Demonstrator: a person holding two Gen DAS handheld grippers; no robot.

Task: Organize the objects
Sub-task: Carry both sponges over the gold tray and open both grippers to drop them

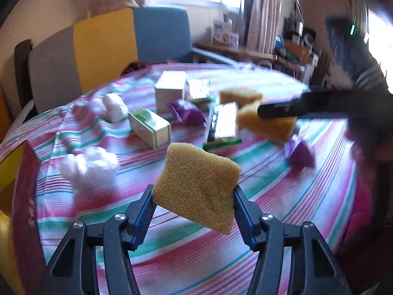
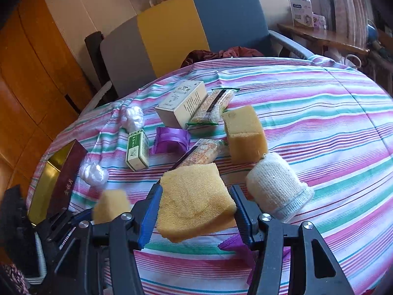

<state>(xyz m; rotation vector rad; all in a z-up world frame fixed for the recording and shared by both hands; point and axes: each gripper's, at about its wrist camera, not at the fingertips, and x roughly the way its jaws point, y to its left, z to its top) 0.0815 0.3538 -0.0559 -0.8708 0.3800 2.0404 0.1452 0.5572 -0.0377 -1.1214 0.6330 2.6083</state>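
Two yellow sponges were off the tabletop, one pinched in each tool. The left tool [image 1: 194,204] squeezed its sponge [image 1: 199,186] between blue-padded fingers above the striped cloth [image 1: 282,196]; the right tool [image 2: 196,211] clamped a second sponge [image 2: 194,201] the same way, and that sponge also showed in the left view [image 1: 267,123]. A third sponge block [image 2: 245,135] lay flat on the cloth, near the middle.

Writing was mostly too small to read: a cream carton [image 2: 183,103] carried dark Chinese print, a small green-and-white box [image 2: 137,151] had vertical characters, and a dark red box [image 2: 66,179] with a gold inside showed gold lettering at the near left edge. Two snack packets [image 2: 212,108] [image 2: 203,151] had green ends and grid-patterned fronts.

The cloth, striped pink, green and white, covered a round tabletop. Behind it stood a chair [image 2: 181,36] with grey, yellow and blue panels, wooden cupboards to the left, and a bright window with curtains to the right.

A knitted white roll [image 2: 277,186] sat just beside the right tool's right finger. Purple wrappers [image 2: 170,141] [image 1: 301,153] and two white cotton-like tufts [image 2: 94,173] [image 2: 133,119] lay scattered among the boxes.
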